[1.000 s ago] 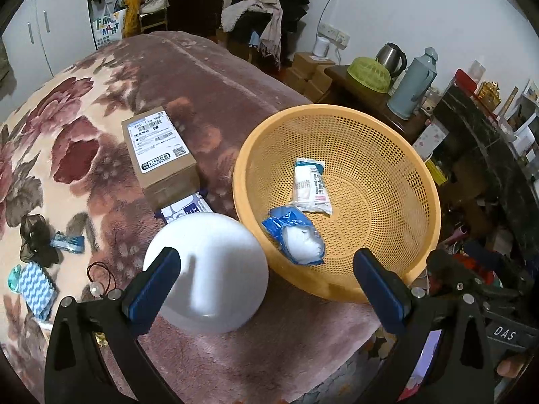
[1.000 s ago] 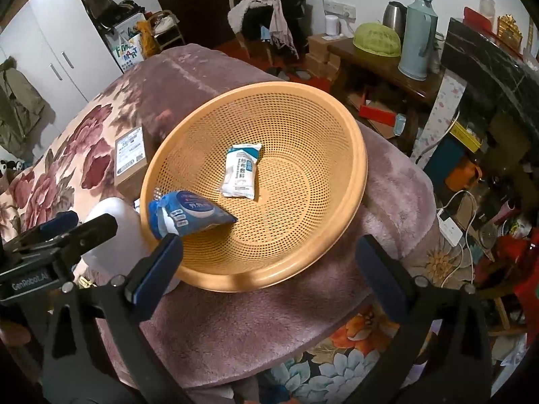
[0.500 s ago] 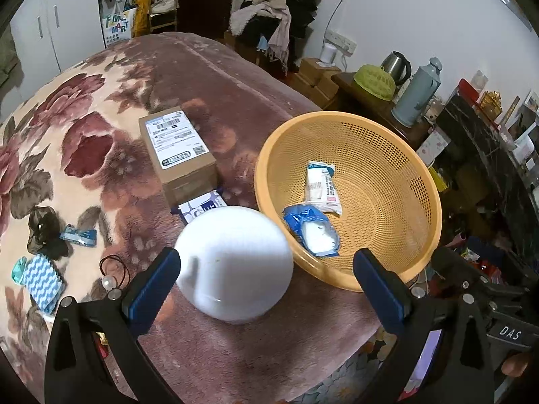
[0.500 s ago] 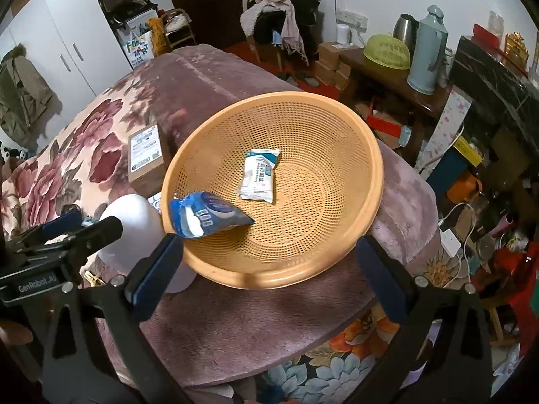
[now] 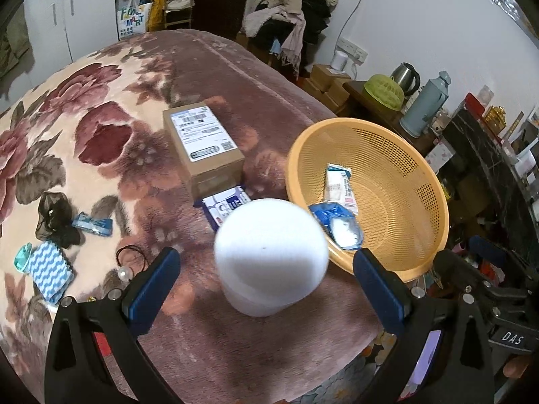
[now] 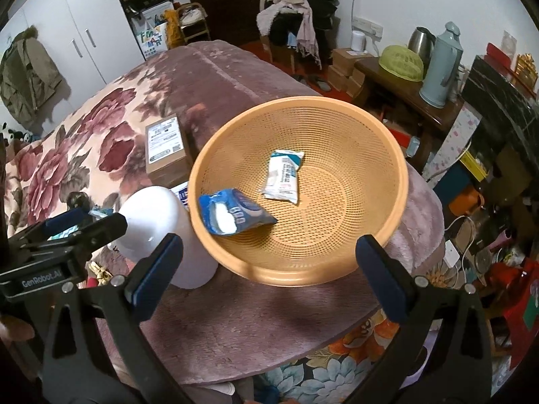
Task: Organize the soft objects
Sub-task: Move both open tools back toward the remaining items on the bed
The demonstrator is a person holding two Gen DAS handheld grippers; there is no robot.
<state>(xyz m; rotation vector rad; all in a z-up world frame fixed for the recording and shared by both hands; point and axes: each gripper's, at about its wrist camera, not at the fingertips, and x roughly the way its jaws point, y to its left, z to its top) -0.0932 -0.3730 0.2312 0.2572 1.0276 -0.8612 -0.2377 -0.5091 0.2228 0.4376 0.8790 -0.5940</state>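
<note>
The left tool (image 5: 266, 284) is spread wide, its two blue-padded fingers (image 5: 153, 284) far apart with nothing gripped between them. The right tool (image 6: 269, 274) stands the same way — jaws fully parted, blue pads (image 6: 382, 277) bare, nothing pinched. In the right wrist view the left tool (image 6: 64, 232) shows from the side at the left edge, low and pointing forward, a fingertip of the person's hand (image 6: 15, 330) just visible beneath its black frame — the rest of the hand is out of view.
</note>
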